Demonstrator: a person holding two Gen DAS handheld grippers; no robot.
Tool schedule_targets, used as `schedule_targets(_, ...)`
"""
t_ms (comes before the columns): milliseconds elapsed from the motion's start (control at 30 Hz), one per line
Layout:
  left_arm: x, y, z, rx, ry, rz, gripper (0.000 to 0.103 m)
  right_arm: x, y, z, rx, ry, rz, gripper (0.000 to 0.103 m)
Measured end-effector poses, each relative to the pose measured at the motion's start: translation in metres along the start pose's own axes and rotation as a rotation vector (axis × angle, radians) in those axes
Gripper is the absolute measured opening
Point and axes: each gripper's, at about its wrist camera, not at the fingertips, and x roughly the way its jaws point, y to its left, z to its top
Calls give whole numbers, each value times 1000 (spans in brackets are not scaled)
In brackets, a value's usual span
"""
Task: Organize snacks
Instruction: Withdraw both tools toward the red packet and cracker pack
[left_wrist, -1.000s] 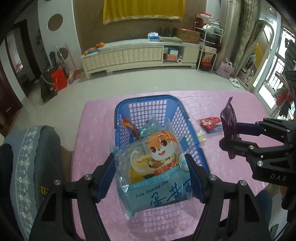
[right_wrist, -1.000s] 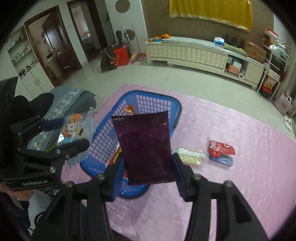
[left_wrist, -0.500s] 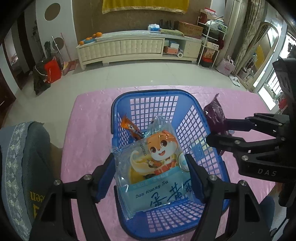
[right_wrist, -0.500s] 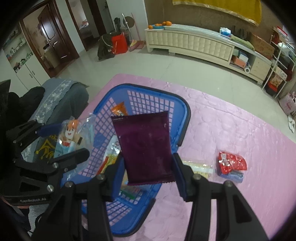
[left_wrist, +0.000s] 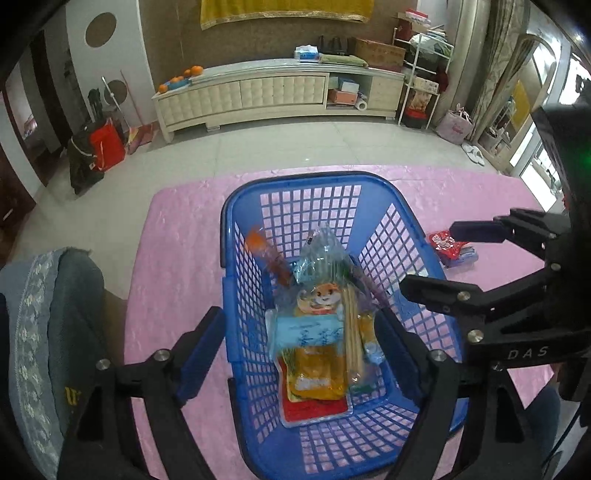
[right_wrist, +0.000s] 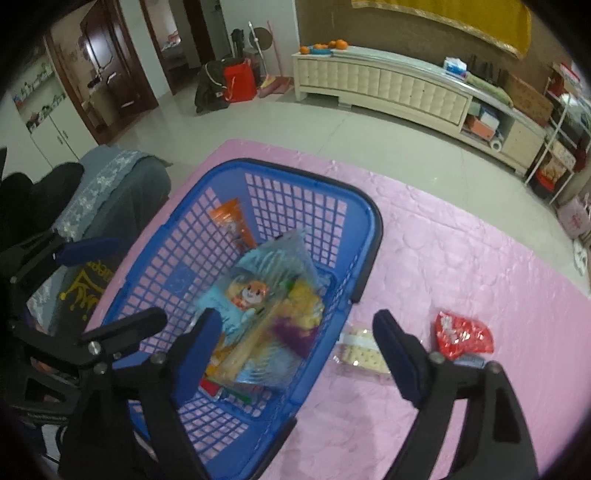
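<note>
**Both packets released into basket; two snacks outstanding**

The left gripper (left_wrist: 299, 339) and right gripper (right_wrist: 295, 343) have just been opening; both jaws stand wide, nothing between them. The fox packet (left_wrist: 317, 325) lies mid-basket (left_wrist: 236, 206). The cracker pack (right_wrist: 362, 354) and red packet (right_wrist: 461, 334) remain on the cloth beside the basket's right wall. Judged light, crinkly, crushable: pinch a sealed edge.

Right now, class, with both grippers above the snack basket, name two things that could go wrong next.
1. Both the left gripper and right gripper, jaws just opened and empty, hang close together over the blue basket; they might collide or catch its rim.
2. The cracker packet lies against the basket's outer wall beside the red packet; grasping it could nudge the basket.
</note>
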Motion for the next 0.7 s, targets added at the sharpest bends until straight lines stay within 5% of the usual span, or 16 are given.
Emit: schedule_targets(700, -96, -76, -22, 56, -98, -39, 81, -124, -18, -68, 67, -97, -79, 92)
